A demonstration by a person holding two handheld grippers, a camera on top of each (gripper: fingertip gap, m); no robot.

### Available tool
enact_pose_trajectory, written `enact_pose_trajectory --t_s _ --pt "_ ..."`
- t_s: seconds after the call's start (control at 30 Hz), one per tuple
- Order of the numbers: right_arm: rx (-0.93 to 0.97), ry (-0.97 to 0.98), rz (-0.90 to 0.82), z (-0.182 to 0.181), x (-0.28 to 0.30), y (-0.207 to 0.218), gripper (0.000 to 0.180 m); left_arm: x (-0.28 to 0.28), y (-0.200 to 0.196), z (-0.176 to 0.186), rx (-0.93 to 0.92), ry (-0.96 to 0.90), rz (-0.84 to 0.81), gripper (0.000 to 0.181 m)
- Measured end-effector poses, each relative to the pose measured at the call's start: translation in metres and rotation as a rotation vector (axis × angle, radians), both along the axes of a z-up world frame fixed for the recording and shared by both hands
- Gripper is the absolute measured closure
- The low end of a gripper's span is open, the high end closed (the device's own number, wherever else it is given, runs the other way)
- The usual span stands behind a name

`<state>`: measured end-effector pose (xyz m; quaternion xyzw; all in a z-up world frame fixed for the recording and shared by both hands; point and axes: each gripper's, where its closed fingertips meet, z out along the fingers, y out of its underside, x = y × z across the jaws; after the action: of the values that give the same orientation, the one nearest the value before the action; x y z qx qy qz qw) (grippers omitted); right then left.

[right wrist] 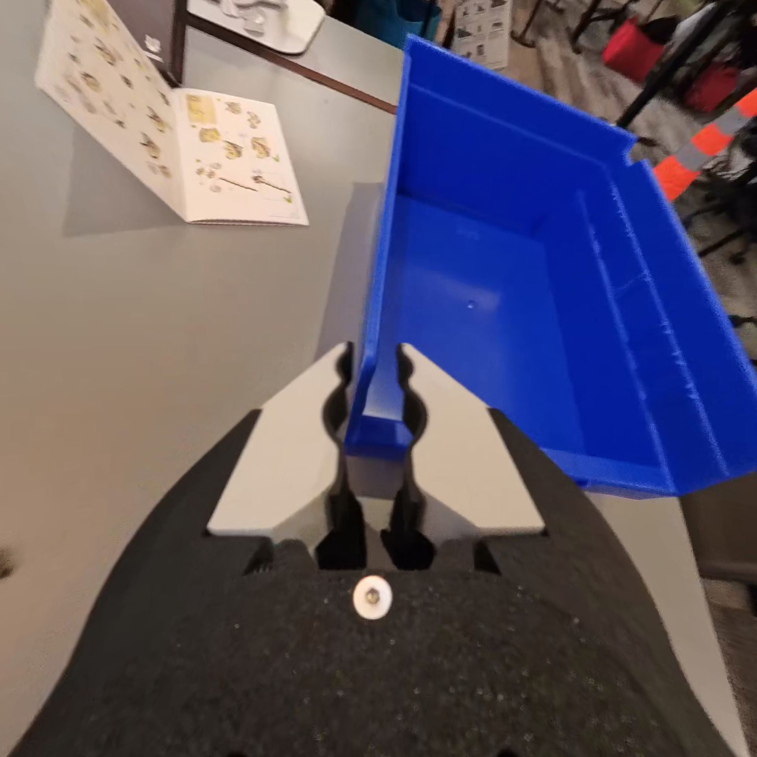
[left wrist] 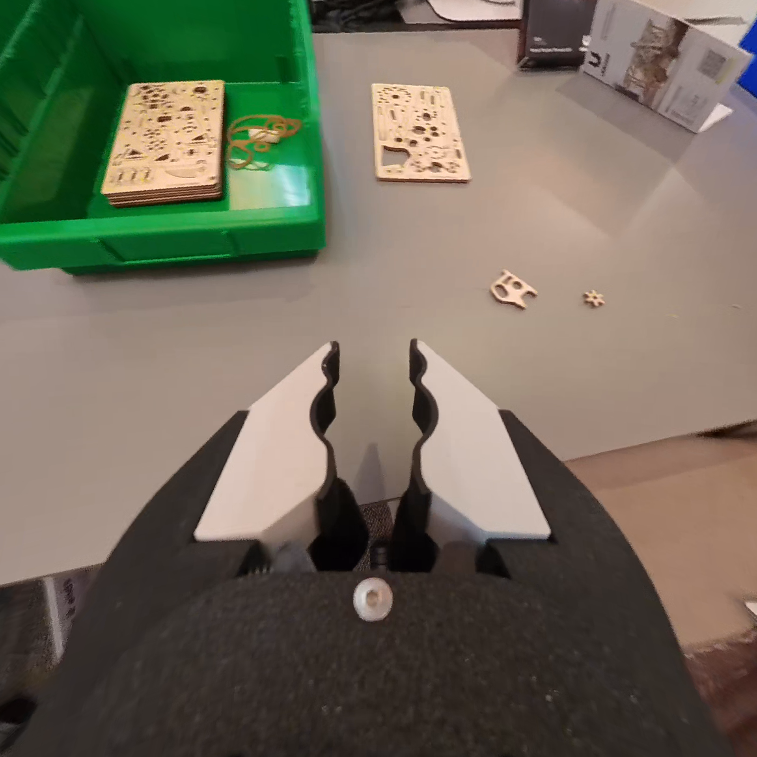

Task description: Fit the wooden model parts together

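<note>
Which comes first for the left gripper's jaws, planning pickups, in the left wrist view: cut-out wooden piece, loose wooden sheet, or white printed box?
1. Small cut-out wooden piece, ahead right.
2. Flat perforated wooden sheet, farther ahead.
3. White printed cardboard box, far right corner.

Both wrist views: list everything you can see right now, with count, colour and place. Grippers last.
Green bin: one, far left on the table.
Wooden sheets stack: one, tan, inside green bin.
Rubber bands: a tangle, brown, in green bin beside the stack.
Loose wooden sheet: one, tan, on the grey table.
Cut-out frame piece: one, tan, table right.
Small gear: one, tan, right of it.
Boxes: two, one dark and one white, far right.
Blue bin: one, empty.
Instruction booklet: one, open.
Left gripper: open.
Right gripper: open, astride the blue bin's corner.
</note>
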<state>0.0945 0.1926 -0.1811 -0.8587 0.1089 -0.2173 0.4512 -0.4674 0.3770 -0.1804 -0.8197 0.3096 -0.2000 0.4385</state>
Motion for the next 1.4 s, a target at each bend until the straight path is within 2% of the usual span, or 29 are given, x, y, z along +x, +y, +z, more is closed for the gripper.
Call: enact_pose_trajectory --t_s 0.07,0.2,0.33,0.47,0.53,0.63,0.67,0.7,0.73,0.8,1.13,1.27,1.4 --pt "-0.013 -0.023 -0.018 -0.002 0.001 0.005 0.176 -0.018 0.016 -0.001 -0.012 -0.015 0.072 0.149" --pt "0.042 0.022 -0.086 -0.002 0.001 0.004 0.177 -0.062 0.075 0.007 0.044 0.072 0.212 0.147" --pt "0.089 0.043 -0.17 -0.001 0.002 -0.012 0.177 -0.093 0.158 0.023 0.128 0.2 0.275 0.13" --pt "0.107 0.052 -0.228 -0.001 -0.007 -0.024 0.178 -0.096 0.218 0.024 0.072 0.098 0.283 0.124" --pt "0.091 0.037 -0.23 -0.001 -0.01 -0.028 0.178 -0.088 0.235 0.023 0.045 0.04 0.249 0.128" --pt "0.12 0.073 -0.234 0.0 -0.011 -0.032 0.178 -0.073 0.251 0.018 0.058 0.067 0.19 0.138" --pt "0.125 0.078 -0.237 0.0 -0.01 -0.034 0.178 -0.074 0.257 0.015 0.072 0.099 0.204 0.143" --pt "0.126 0.079 -0.236 0.001 -0.01 -0.036 0.178 -0.079 0.263 0.013 0.087 0.132 0.234 0.157" --pt "0.134 0.079 -0.234 0.003 -0.009 -0.038 0.178 -0.083 0.265 0.013 0.088 0.14 0.247 0.173" --pt "0.158 0.082 -0.226 0.011 -0.008 -0.039 0.179 -0.083 0.254 0.013 -0.009 0.065 0.2 0.178" --pt "0.294 0.199 -0.182 0.044 0.003 -0.047 0.178 -0.183 0.189 0.013 -0.111 -0.029 0.269 0.181" --pt "0.265 0.209 -0.165 0.04 0.005 -0.052 0.178 -0.191 0.181 0.013 -0.115 -0.034 0.297 0.18" --pt "0.239 0.205 -0.16 0.03 0.003 -0.052 0.178 -0.174 0.183 0.013 -0.101 -0.032 0.284 0.181"
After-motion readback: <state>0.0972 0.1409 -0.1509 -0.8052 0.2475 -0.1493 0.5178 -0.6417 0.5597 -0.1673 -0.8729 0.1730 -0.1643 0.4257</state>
